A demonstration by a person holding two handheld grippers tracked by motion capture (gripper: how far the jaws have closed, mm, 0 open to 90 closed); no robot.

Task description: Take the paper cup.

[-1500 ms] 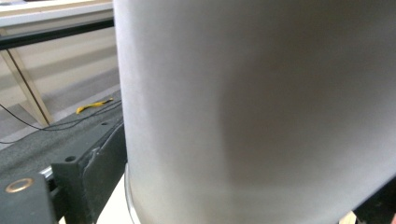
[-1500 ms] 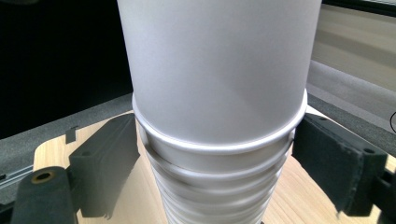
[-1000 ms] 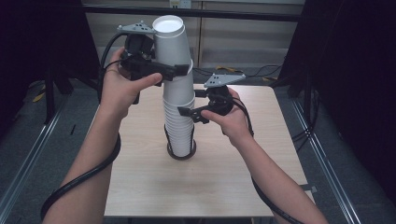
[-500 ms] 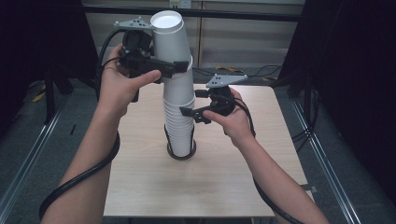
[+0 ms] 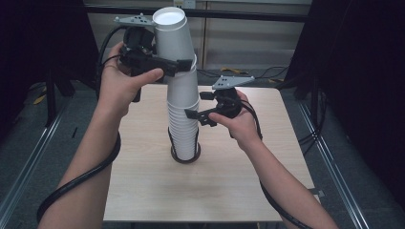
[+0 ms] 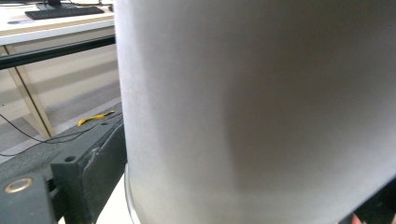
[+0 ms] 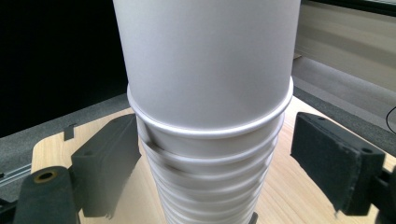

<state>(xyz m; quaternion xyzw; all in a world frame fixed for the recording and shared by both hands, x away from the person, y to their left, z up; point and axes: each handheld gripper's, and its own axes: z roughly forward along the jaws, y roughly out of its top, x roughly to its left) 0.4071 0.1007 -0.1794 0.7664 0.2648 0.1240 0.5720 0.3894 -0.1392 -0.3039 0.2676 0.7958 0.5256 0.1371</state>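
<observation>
Item 1: stack of white paper cups (image 5: 184, 129), nested upside down, standing upright near the middle of the bench (image 5: 143, 191), closer to the far edge than to the near one, its base inside a dark ring (image 5: 185, 158) that lies flat on the wood. Item 2: top cup (image 5: 173, 38), also upside down, white, sitting over the upper end of the stack and tilted slightly toward the left edge; in the high view its flat bottom faces up and its rim sits around the cup beneath. Item 3: left tongs (image 5: 184, 66), held level high above the bench, clamped on the top cup near its rim; in the left gripper view the cup wall (image 6: 252, 112) lies against the black jaw at lower left. Item 4: right tongs (image 5: 192, 114), held level at mid-height on the right side of the stack, jaws set wide; in the right gripper view the stack (image 7: 210, 154) stands between the 2 jaws, a gap showing on the right side, the left jaw very close to the rims, contact not certain. Item 5: 2 black cables trailing from the tongs along the forearms toward the near edge.
</observation>
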